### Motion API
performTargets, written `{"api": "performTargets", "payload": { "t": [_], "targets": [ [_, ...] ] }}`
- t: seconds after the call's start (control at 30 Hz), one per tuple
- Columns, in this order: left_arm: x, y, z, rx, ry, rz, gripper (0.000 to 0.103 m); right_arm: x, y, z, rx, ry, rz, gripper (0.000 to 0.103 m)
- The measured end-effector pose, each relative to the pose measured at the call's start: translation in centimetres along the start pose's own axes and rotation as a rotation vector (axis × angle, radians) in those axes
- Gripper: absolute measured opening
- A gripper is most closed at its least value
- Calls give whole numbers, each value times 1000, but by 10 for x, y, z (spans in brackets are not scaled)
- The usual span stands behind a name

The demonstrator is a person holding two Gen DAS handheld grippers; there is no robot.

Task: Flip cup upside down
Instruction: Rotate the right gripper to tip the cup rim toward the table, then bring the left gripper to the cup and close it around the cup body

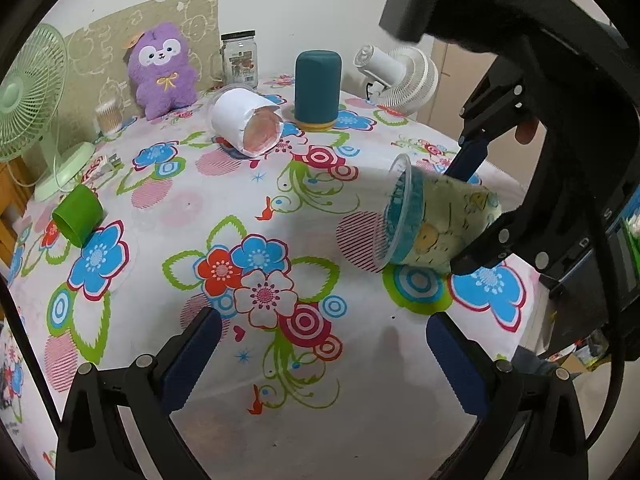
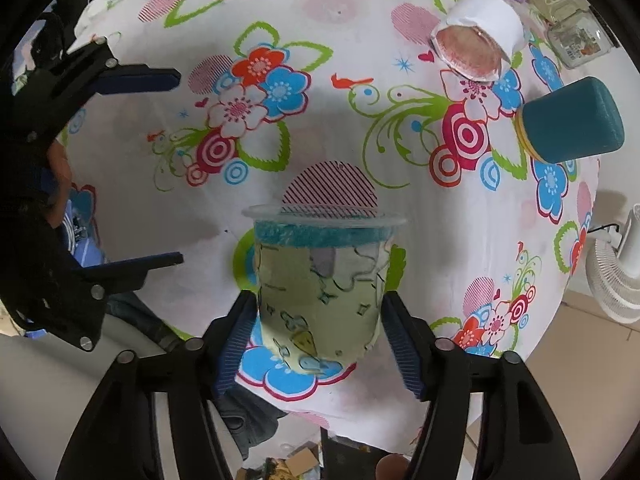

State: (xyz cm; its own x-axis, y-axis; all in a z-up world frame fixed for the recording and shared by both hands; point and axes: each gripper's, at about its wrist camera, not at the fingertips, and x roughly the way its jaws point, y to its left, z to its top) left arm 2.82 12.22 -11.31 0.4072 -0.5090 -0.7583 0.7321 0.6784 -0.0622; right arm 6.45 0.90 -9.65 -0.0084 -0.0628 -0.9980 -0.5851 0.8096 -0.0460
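A clear plastic cup (image 2: 318, 284) with a pale green cartoon sleeve and a blue band under its rim is held in my right gripper (image 2: 318, 308), whose blue pads press its two sides. In the left wrist view the cup (image 1: 436, 220) is tilted on its side above the table, mouth facing left, with my right gripper (image 1: 470, 216) shut on its base end. My left gripper (image 1: 324, 344) is open and empty, low over the floral tablecloth (image 1: 280, 240). It also shows in the right wrist view (image 2: 178, 168) at the left, open.
A white cup (image 1: 246, 122) lies on its side at the back. A teal cylinder (image 1: 318, 90) stands behind it. A small green cup (image 1: 78, 216) lies at the left. A green fan (image 1: 28, 96), a purple plush (image 1: 162, 70), a jar (image 1: 239, 58) and a white fan (image 1: 400, 76) line the back.
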Motion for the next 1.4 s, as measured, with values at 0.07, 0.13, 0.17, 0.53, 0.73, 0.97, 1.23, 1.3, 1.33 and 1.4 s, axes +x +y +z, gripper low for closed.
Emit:
{"api": "performTargets", "payload": {
  "t": [0.07, 0.13, 0.17, 0.53, 0.73, 0.97, 1.23, 1.3, 1.33, 1.4],
  "targets": [
    [-2, 0, 1, -18, -2, -7, 103, -6, -1, -2, 3, -19, 1, 78],
    [-5, 0, 2, -34, -7, -10, 103, -13, -2, -4, 6, -36, 2, 79],
    [-7, 0, 3, -42, -9, -11, 103, -16, -2, -5, 7, -42, 3, 79],
    [-21, -10, 9, -198, -22, -90, 103, -55, -9, -42, 20, -166, 42, 79],
    [-29, -21, 16, -370, -28, -191, 103, -60, -31, -78, 70, -237, 71, 79],
    [-17, -39, 31, -537, -24, -204, 103, -50, -74, -110, 171, -276, 121, 79],
    [-3, -33, 27, -839, 23, -131, 103, -23, -105, -118, 201, -311, 135, 79],
    [-1, -32, 26, -908, 46, -102, 103, -15, -109, -116, 197, -314, 155, 79],
    [1, -32, 25, -955, 68, -79, 103, -11, -110, -114, 194, -317, 162, 79],
    [6, -32, 23, -1022, 103, -68, 103, -4, -111, -110, 182, -324, 170, 79]
  ]
}}
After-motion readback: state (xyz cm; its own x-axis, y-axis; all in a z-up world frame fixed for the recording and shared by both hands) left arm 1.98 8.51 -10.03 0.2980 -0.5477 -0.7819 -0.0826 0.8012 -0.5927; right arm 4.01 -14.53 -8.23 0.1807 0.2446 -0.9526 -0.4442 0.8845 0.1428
